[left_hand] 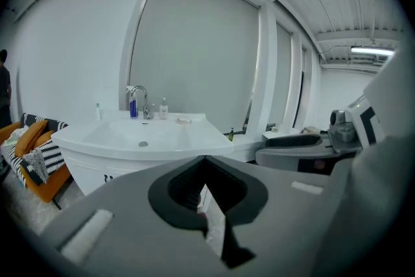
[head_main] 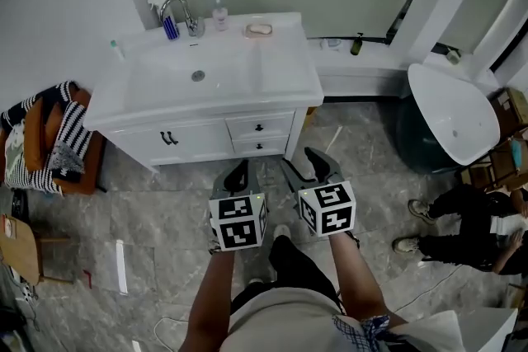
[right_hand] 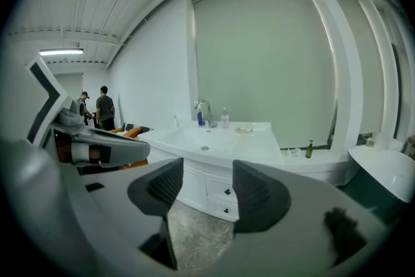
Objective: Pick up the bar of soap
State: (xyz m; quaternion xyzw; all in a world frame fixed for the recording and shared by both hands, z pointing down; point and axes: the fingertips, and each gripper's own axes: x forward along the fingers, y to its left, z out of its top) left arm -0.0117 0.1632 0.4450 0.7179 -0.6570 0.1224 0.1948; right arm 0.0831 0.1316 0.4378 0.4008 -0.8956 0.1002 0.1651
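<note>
The pale bar of soap [head_main: 258, 30] lies in a small dish at the back right of the white vanity top [head_main: 280, 74], beside the sink basin. It also shows far off in the left gripper view as soap [left_hand: 184, 120] and in the right gripper view as soap [right_hand: 244, 130]. Both grippers hang over the floor in front of the vanity, well short of the soap. My left gripper [head_main: 238, 176] [left_hand: 205, 159] is shut with nothing in it. My right gripper [head_main: 308, 168] [right_hand: 206, 186] is open and holds nothing.
A faucet [head_main: 179, 10], a blue bottle [head_main: 170, 29] and a pump bottle [head_main: 219, 15] stand along the vanity's back edge. An orange chair with striped cloth [head_main: 58, 136] is at left, a white tub [head_main: 454, 111] at right. A seated person [head_main: 462, 227] is at right.
</note>
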